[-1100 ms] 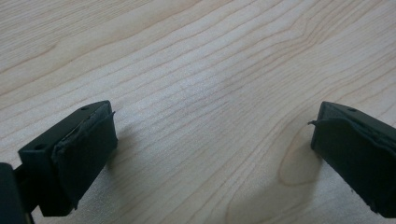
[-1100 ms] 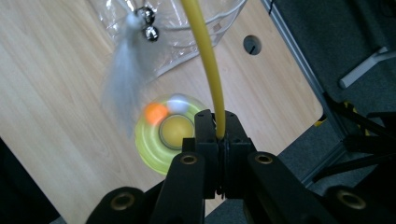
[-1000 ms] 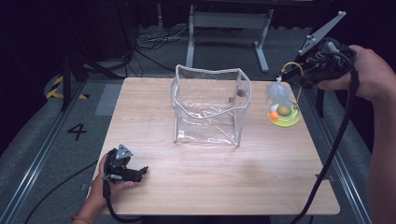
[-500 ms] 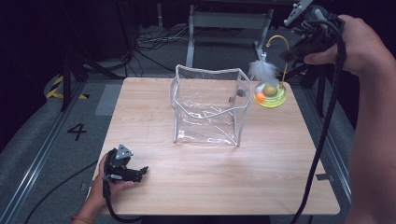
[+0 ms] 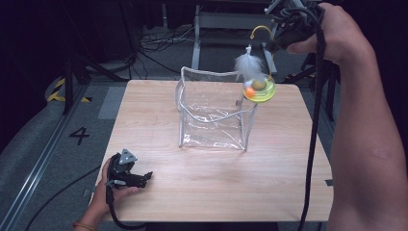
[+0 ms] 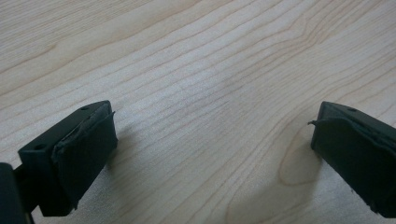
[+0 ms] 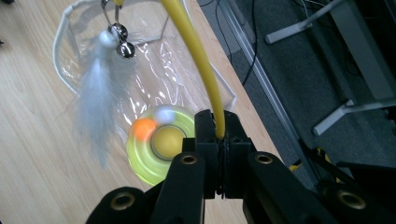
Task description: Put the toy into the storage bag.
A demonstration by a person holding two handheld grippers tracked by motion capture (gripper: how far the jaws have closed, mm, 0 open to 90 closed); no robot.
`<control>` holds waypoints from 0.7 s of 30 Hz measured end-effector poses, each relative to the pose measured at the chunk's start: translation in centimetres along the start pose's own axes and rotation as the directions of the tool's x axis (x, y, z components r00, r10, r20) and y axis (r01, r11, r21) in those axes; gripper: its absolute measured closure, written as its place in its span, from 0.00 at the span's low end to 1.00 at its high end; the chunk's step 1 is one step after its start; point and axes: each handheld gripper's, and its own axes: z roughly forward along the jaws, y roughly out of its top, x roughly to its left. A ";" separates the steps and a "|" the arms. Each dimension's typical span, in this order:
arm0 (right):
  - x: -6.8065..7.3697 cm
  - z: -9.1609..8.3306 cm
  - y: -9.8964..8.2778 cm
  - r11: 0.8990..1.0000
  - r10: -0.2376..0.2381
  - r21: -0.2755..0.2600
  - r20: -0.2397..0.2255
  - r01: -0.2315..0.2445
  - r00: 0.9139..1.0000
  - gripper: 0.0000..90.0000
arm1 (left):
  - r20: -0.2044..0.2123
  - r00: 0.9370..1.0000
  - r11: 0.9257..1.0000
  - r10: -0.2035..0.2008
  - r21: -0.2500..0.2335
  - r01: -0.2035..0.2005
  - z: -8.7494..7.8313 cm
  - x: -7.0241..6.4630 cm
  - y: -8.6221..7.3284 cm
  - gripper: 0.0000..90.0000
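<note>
Because it is hanging from a thin, springy yellow wire arch (image 7: 196, 60), the round yellow-green plastic cat toy (image 7: 156, 147) is looking light and top-heavy, and I judge it likely to be swinging whenever the hand is shifting. Its rigid disc base is seeming sturdy enough, yet the wire is flexing easily, so the safest hold is low on the wire, close to the base, which is where it is being pinched. An orange ball and a pale ball are sitting in the disc's track, a yellow dome is rising at the centre, and a white feather (image 7: 95, 116) with small silver bells (image 7: 122, 45) is dangling from the wire's far end (soft, and bound to be catching on any edge).

In the high view the toy (image 5: 259, 89) is hanging at upper right of centre, just above the right rear corner of the clear soft plastic pouch with white piping (image 5: 214, 113), which is standing open and rather slumped on the light wooden table (image 5: 159, 192). The right gripper (image 7: 218, 135) is clenching the wire, jaws pressed together on it, high at the top right of the frame (image 5: 284, 36). Down at the lower left, the left gripper (image 5: 144, 177) is resting on the table, jaws spread wide with nothing between them.
</note>
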 end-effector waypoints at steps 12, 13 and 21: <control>0.5 3.9 2.1 0.999 -0.026 -0.030 -0.026 0.025 0.999 0.98 | 0.002 1.000 1.000 -0.002 0.001 0.002 0.0 0.0 0.0 0.01; 0.5 4.6 2.3 0.999 -0.028 -0.029 -0.030 0.027 0.999 0.98 | 0.002 1.000 1.000 -0.002 0.001 0.002 0.0 0.0 0.0 0.01; 1.1 8.0 2.6 0.999 -0.045 -0.013 -0.057 0.044 0.997 0.98 | 0.002 1.000 1.000 -0.004 -0.003 0.004 0.0 0.0 0.0 0.01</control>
